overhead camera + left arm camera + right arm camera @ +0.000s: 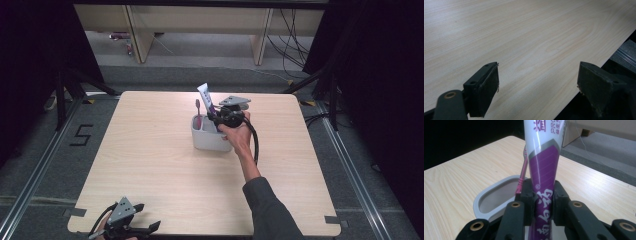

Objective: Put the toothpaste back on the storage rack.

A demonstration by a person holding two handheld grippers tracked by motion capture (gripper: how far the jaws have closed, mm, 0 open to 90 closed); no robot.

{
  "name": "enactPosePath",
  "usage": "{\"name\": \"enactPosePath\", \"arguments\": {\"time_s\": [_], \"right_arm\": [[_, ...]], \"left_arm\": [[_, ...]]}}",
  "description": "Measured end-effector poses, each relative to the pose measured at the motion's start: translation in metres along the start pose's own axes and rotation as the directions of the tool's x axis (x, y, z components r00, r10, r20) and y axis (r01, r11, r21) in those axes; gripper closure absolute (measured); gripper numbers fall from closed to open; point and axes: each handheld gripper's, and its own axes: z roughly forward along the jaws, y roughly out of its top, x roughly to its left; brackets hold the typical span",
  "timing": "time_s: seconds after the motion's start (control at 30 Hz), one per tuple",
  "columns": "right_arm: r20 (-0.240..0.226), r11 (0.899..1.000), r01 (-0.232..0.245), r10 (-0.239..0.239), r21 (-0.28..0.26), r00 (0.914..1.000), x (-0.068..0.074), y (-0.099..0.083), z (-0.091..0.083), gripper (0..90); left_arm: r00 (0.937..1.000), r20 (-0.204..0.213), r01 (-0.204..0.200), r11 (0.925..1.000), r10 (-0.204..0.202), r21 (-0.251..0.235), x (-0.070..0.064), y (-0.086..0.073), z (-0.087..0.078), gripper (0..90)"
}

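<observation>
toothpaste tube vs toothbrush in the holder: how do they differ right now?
The toothpaste tube is broad, flat, white and purple; the toothbrush is thin and pink. The right gripper is clamped on the tube, while nothing grips the toothbrush. The tube rises higher above the grey holder than the toothbrush does. Both stand roughly upright at the holder.

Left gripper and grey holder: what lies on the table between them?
Nothing: in the high view, bare wood runs from the left gripper to the grey holder.
</observation>
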Motion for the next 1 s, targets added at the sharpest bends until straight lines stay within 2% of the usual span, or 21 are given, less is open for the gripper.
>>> {"name": "enactPosePath", "arguments": {"time_s": [0.03, 0.1, 0.2, 0.23, 0.27, 0.3, 0.37, 0.43, 0.6, 0.63, 0.73, 0.77, 0.93, 0.97, 1.0], "right_arm": [[0.006, 1.000, 0.002, -0.002, -0.016, 1.0000, 0.0006, -0.0008, 0.0013, 75.9], [0.004, 1.000, 0.014, -0.014, -0.002, 0.9999, 0.0011, -0.0009, 0.0005, 75.8], [0.007, 1.000, 0.016, -0.016, 0.004, 0.9999, 0.0032, -0.0012, 0.0008, 75.8], [0.008, 1.000, 0.022, -0.023, 0.014, 0.9997, 0.0036, -0.0010, 0.0001, 75.8], [0.003, 0.999, 0.025, -0.025, 0.020, 0.9997, 0.0042, -0.0010, 0.0003, 75.7], [0.023, 0.999, 0.043, -0.044, 0.027, 0.9988, 0.0038, -0.0006, -0.0010, 75.7], [0.001, 0.999, 0.030, -0.030, 0.030, 0.9996, 0.0055, -0.0014, 0.0007, 75.7], [0.018, 0.998, 0.028, -0.029, 0.048, 0.9994, 0.0071, -0.0020, -0.0002, 75.6], [0.027, 0.996, 0.066, -0.068, 0.055, 0.9973, 0.0074, -0.0044, 0.0026, 75.4], [0.026, 0.996, 0.056, -0.058, 0.065, 0.9980, 0.0083, -0.0049, 0.0026, 75.4], [0.021, 0.995, 0.067, -0.069, 0.069, 0.9974, 0.0092, -0.0064, 0.0036, 75.1], [0.037, 0.993, 0.093, -0.096, 0.073, 0.9947, 0.0079, -0.0063, 0.0029, 75.0], [0.031, 0.990, 0.120, -0.123, 0.077, 0.9920, 0.0070, -0.0079, 0.0039, 73.9], [0.038, 0.992, 0.089, -0.093, 0.089, 0.9949, 0.0093, -0.0085, 0.0028, 73.8], [0.044, 0.989, 0.107, -0.111, 0.098, 0.9928, 0.0100, -0.0090, 0.0031, 73.7]], "left_arm": [[1.0000, 0.000, -0.001, 1.0000, 0.001, -0.001, 0.0000, -0.0001, 0.0001, 17.0], [1.0000, 0.000, -0.005, 0.9999, 0.005, -0.010, 0.0003, -0.0007, 0.0007, 17.0], [0.9999, -0.004, -0.009, 0.9999, 0.009, 0.006, 0.0003, 0.0000, 0.0000, 17.0], [1.0000, 0.008, 0.004, 1.0000, -0.004, 0.006, -0.0006, -0.0008, 0.0004, 17.0], [1.0000, -0.001, -0.003, 1.0000, 0.003, -0.003, -0.0003, -0.0006, 0.0006, 17.0], [1.0000, -0.003, -0.005, 1.0000, 0.005, -0.002, 0.0000, -0.0004, 0.0005, 17.0], [0.9999, 0.007, 0.007, 1.0000, -0.007, 0.006, -0.0008, -0.0003, 0.0003, 17.0], [0.9999, 0.009, 0.006, 1.0000, -0.006, 0.005, -0.0007, -0.0006, 0.0005, 17.0], [0.9999, 0.008, 0.008, 0.9999, -0.008, 0.009, -0.0010, -0.0003, 0.0003, 17.0], [1.0000, 0.007, 0.007, 0.9999, -0.007, 0.009, -0.0008, -0.0003, 0.0003, 17.0], [1.0000, 0.001, 0.007, 0.9999, -0.007, 0.009, -0.0008, -0.0003, 0.0007, 17.0], [1.0000, 0.002, -0.004, 0.9998, 0.004, 0.020, -0.0002, -0.0002, -0.0001, 17.0], [0.9999, 0.008, 0.010, 0.9999, -0.010, 0.009, -0.0013, -0.0003, 0.0005, 17.0], [0.9999, 0.007, 0.010, 0.9999, -0.010, 0.010, -0.0013, -0.0003, 0.0005, 17.0], [0.9999, 0.008, 0.010, 0.9999, -0.010, 0.009, -0.0013, -0.0003, 0.0005, 17.0]]}}
